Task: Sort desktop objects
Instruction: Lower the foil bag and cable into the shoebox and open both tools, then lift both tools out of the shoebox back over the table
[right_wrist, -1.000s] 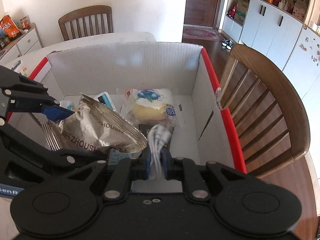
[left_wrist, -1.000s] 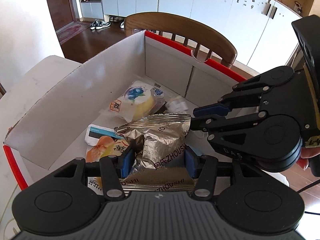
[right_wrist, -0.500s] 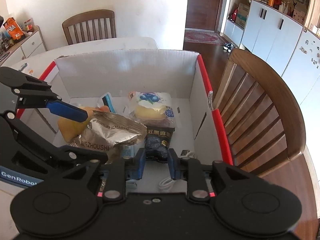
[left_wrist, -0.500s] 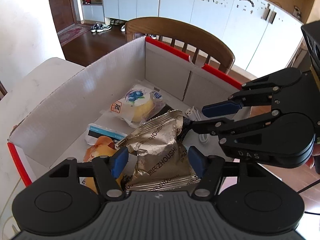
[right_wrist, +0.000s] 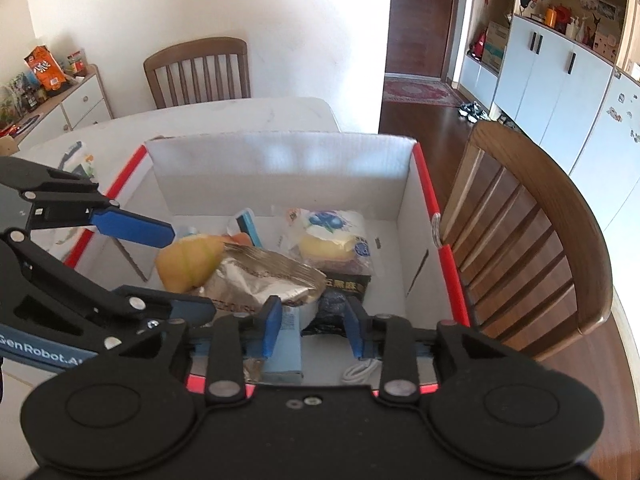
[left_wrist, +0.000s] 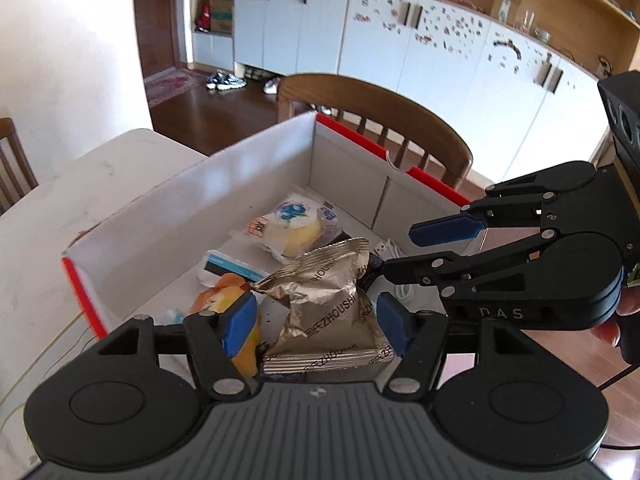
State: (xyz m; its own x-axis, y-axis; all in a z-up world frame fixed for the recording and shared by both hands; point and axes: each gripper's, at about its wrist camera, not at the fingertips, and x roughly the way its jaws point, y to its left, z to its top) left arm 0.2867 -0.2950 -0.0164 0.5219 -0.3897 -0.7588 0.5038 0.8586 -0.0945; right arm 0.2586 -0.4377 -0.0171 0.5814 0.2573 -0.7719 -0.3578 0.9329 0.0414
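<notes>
A white cardboard box [left_wrist: 200, 208] with red edges holds the sorted items. A silver foil snack bag [left_wrist: 320, 292] lies in it, seen between and below the pads of my left gripper [left_wrist: 316, 328], which is open and touches nothing. My right gripper [right_wrist: 313, 328] hovers over the box's near edge; its jaws are opening with nothing pressed between them. A white cable [right_wrist: 360, 372] lies on the box floor under it. The foil bag [right_wrist: 264, 276] leans on a yellow pastry packet [right_wrist: 188, 260]. Each gripper shows in the other's view: right gripper [left_wrist: 424, 252], left gripper [right_wrist: 160, 268].
Also in the box [right_wrist: 280, 168] are a blueberry cake pack [right_wrist: 332, 236], a black packet [right_wrist: 344, 284], a small white and blue pack [left_wrist: 232, 268] and a pale blue carton [right_wrist: 286, 344]. A wooden chair [right_wrist: 532, 220] stands against the box's right side. The white table [left_wrist: 80, 184] carries the box.
Both grippers opened and lifted. The left let go of the foil bag, which now lies in the box. The right let go of the white cable, now on the box floor.
</notes>
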